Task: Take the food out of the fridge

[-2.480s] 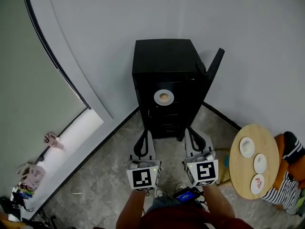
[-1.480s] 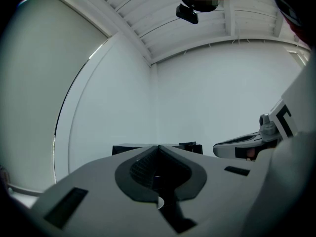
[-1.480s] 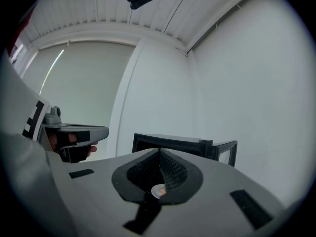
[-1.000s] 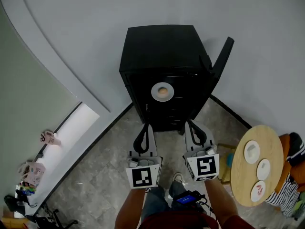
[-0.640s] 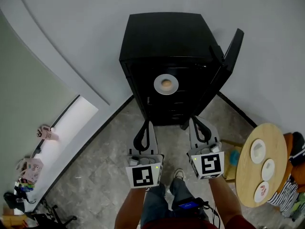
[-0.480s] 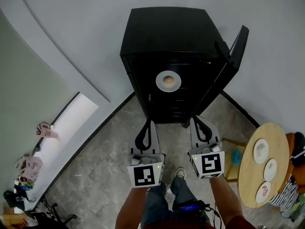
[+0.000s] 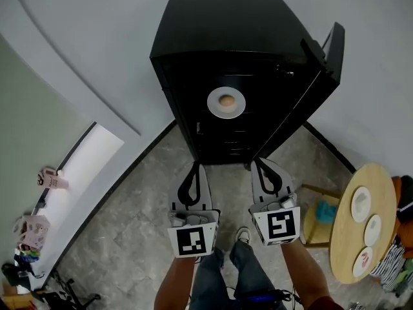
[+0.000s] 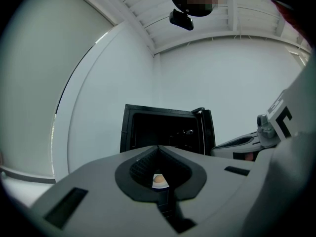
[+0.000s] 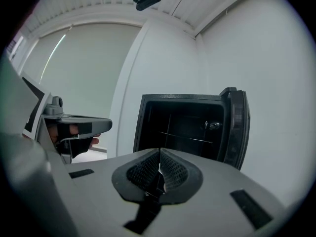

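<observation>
At upper centre of the head view stands a black fridge [image 7: 219, 31], its door [image 7: 326, 60] swung open to the right. A white plate [image 7: 226, 102] carrying a small round piece of food [image 7: 226, 100] sits inside it, apparently on a shelf near the front. Your left gripper [image 7: 194, 168] and right gripper [image 7: 258, 163] hang side by side at lower centre, well apart from the plate and pointing toward the fridge. Each gripper view shows its fingers pressed together at the tips and holding nothing. The plate seen through the hollow of the left pair lies far beyond them.

Hazards: if you reach in with the fingers closed, the tips would likely push the plate deeper or tilt it. Part them before you arrive. A pinch on one edge of the rim could let the plate sag and the food roll off. Lifting too high inside may strike the thin wire shelf [image 9: 183, 137] seen in the right gripper view. The open door flanks your right gripper's path, so a wide swing could knock it.

Surroundings: a round wooden table [image 7: 352, 199] with three small plates [image 7: 360, 201] stands at lower right, a likely set-down place. Nothing lies on the floor between you and the fridge.
</observation>
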The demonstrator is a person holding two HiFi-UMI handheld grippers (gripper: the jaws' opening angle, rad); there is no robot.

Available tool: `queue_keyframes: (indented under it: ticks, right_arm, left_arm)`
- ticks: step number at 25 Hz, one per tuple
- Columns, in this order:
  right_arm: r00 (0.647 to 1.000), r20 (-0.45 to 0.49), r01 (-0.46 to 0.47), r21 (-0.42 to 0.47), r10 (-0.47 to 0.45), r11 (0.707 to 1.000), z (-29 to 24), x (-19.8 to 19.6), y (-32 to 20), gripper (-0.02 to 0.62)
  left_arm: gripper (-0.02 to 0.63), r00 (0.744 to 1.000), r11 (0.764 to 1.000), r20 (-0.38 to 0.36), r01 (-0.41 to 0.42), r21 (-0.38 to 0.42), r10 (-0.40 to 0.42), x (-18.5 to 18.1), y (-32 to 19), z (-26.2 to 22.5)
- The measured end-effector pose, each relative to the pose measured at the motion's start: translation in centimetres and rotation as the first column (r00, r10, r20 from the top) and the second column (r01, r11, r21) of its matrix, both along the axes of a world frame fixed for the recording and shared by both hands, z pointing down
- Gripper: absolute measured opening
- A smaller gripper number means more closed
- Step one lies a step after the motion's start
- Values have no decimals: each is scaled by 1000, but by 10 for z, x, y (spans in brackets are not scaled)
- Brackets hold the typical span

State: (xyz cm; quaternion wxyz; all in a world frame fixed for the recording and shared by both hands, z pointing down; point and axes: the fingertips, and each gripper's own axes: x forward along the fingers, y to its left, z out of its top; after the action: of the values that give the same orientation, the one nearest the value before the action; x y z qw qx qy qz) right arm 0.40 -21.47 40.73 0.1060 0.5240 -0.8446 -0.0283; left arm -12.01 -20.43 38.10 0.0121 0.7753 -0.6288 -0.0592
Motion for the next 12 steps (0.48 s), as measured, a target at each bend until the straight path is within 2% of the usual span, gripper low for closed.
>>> queue_keyframes:
  ticks: [3, 6, 12]
  right_arm:
    - [999, 43, -4, 35, 2, 999, 8, -7, -5, 21]
    - [998, 59, -12, 35, 10, 999, 26, -8, -10, 23]
    - [1000, 12, -20, -18, 21, 1000, 74, -1, -19, 23]
  left_arm:
    - [14, 1000, 1000, 4, -5, 1, 5, 1, -6, 18]
    - [14, 1000, 1000, 11, -13, -7, 13, 4, -11, 37]
    - [14, 999, 999, 19, -42, -27, 43, 14, -21, 73]
